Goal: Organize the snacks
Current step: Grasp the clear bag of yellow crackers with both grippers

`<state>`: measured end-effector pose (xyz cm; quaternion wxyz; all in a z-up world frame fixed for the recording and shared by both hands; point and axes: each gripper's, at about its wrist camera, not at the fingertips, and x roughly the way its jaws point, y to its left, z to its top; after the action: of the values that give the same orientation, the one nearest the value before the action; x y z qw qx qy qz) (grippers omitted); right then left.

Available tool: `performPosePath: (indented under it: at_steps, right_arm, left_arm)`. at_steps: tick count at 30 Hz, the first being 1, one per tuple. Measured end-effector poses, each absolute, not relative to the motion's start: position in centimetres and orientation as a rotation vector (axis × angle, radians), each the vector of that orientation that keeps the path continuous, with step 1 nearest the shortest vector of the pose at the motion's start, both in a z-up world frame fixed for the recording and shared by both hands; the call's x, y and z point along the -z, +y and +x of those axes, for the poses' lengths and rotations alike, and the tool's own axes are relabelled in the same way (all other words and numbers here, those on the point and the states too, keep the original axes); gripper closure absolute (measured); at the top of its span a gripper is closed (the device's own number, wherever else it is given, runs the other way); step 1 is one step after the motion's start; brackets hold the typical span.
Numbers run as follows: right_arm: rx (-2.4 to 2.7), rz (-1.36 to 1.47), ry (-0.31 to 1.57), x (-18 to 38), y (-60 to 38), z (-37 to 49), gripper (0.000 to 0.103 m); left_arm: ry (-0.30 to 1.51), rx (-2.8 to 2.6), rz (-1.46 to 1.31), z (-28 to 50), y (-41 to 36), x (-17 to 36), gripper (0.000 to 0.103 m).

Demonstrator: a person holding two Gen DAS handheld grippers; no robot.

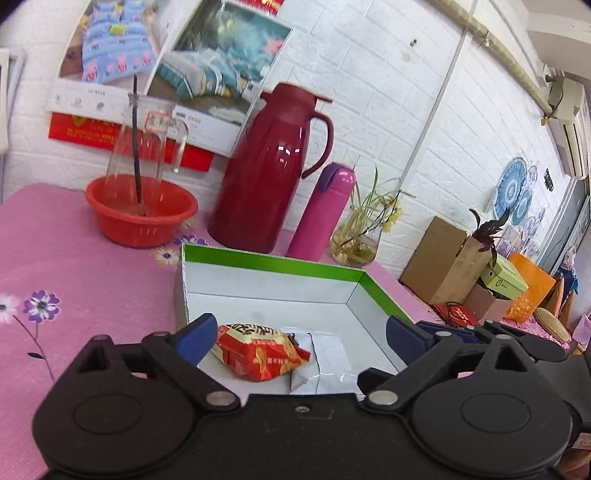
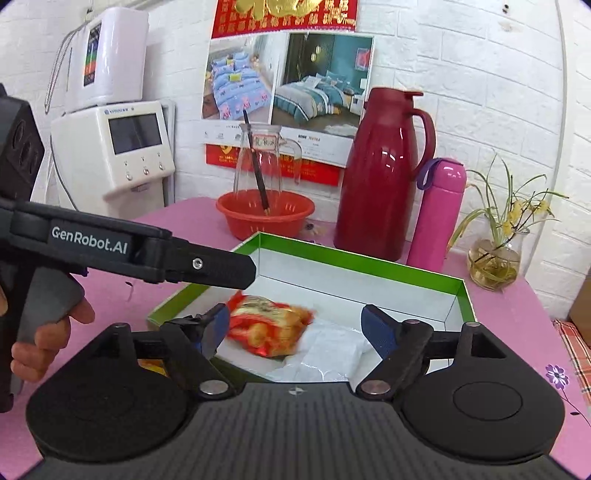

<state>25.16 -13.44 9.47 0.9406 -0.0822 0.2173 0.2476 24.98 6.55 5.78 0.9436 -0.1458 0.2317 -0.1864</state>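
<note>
The red snack packet (image 2: pixel 267 326) is motion-blurred in the right wrist view, its print unreadable. The white packet (image 1: pixel 325 363) under it is partly covered. The box's (image 1: pixel 273 264) near wall hides behind both gripper bodies.

I could read "GenRobot.AI" in pale letters on the black arm of the left tongs (image 2: pixel 207 325). The snack packet (image 2: pixel 267 325), the glass jug's label (image 2: pixel 265 141) and the red wall poster (image 2: pixel 284 14) bore characters too blurred for me to read.
</note>
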Motion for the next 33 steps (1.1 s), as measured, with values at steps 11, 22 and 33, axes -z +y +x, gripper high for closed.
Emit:
performPosePath:
  at_steps: [11, 22, 33]
  right_arm:
    - [-0.555, -0.182, 0.415, -10.6, -14.4, 17.3, 0.000]
    - [-0.550, -0.239, 0.490, -8.3, -17.1, 11.8, 0.000]
    - [-0.464, -0.308, 0.534, -5.8, -17.8, 13.1, 0.000]
  left_arm:
    - [0.492, 0.367, -0.233, 17.1, 5.5, -6.6, 0.000]
    - [0.566, 0.446, -0.142, 10.8, 5.1, -4.2, 0.000]
    - [0.626, 0.520, -0.148, 10.6, 3.9, -2.6, 0.000]
